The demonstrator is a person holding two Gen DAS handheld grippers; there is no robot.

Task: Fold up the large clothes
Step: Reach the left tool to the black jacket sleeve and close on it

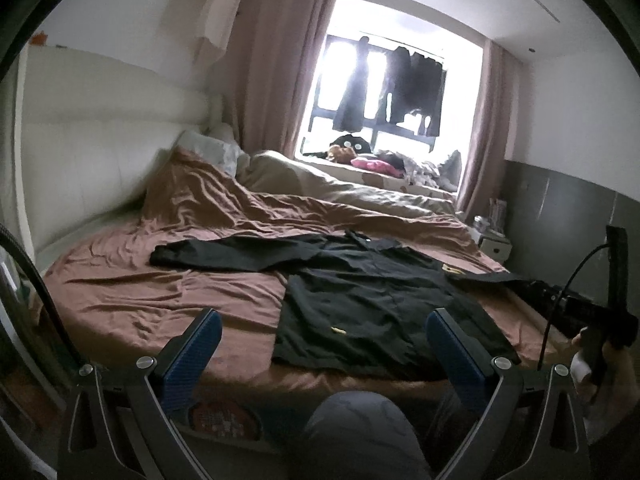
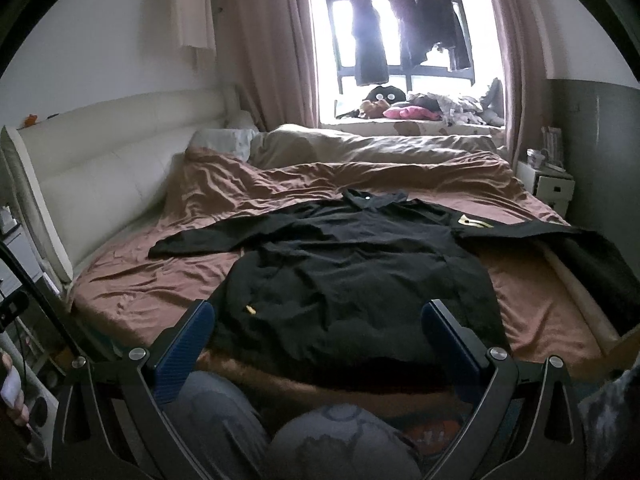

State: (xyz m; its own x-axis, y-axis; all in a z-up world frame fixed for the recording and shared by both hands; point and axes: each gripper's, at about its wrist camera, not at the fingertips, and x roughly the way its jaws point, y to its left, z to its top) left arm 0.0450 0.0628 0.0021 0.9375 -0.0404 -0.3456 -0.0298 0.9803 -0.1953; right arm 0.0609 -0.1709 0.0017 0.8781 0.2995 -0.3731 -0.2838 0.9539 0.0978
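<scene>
A large black long-sleeved shirt (image 1: 360, 292) lies spread flat on the brown bed sheet (image 1: 160, 292), collar towards the window, sleeves out to both sides. It also shows in the right wrist view (image 2: 344, 276), with its right sleeve hanging over the bed's right edge. My left gripper (image 1: 324, 326) is open and empty, held above the bed's near edge, short of the shirt's hem. My right gripper (image 2: 320, 316) is open and empty, above the shirt's hem. The right gripper's body also shows at the right of the left wrist view (image 1: 612, 320).
A white padded headboard (image 1: 100, 160) runs along the left. A beige duvet (image 2: 360, 144) and pillows (image 2: 224, 138) lie at the far end. A window sill (image 2: 420, 116) holds clothes and toys. A white nightstand (image 2: 548, 188) stands at the right. The person's knees (image 2: 320, 440) are below.
</scene>
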